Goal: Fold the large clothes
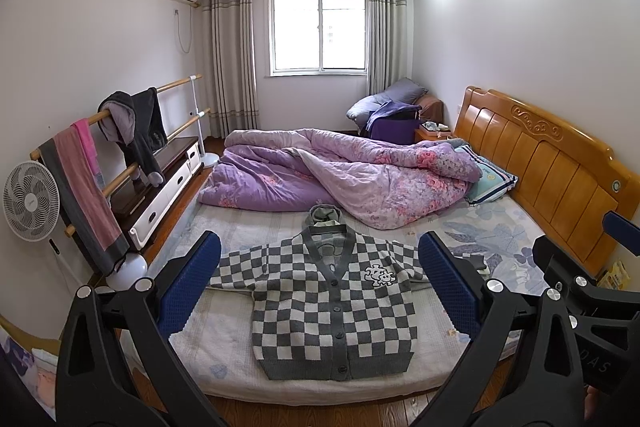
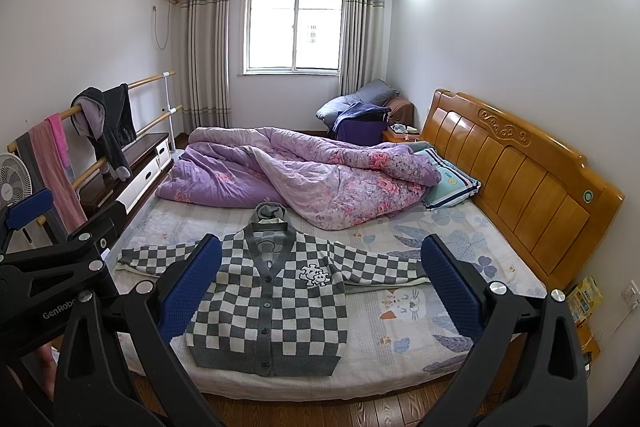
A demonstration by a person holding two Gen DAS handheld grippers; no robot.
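A grey and white checkered cardigan (image 1: 332, 311) lies flat, buttoned, sleeves spread, on the near part of the bed (image 1: 224, 351). It also shows in the right wrist view (image 2: 276, 303). A folded grey garment (image 1: 325, 215) sits just beyond its collar. My left gripper (image 1: 320, 287) is open and empty, held above the near edge of the bed in front of the cardigan. My right gripper (image 2: 320, 287) is open and empty, beside the left one and a little to its right. Neither touches the cardigan.
A crumpled purple floral quilt (image 1: 340, 171) covers the far half of the bed. A wooden headboard (image 1: 552, 163) is on the right with a pillow (image 1: 488, 179). A rail with hung clothes (image 1: 120, 131), a fan (image 1: 30, 201) and a low cabinet (image 1: 160, 187) stand left.
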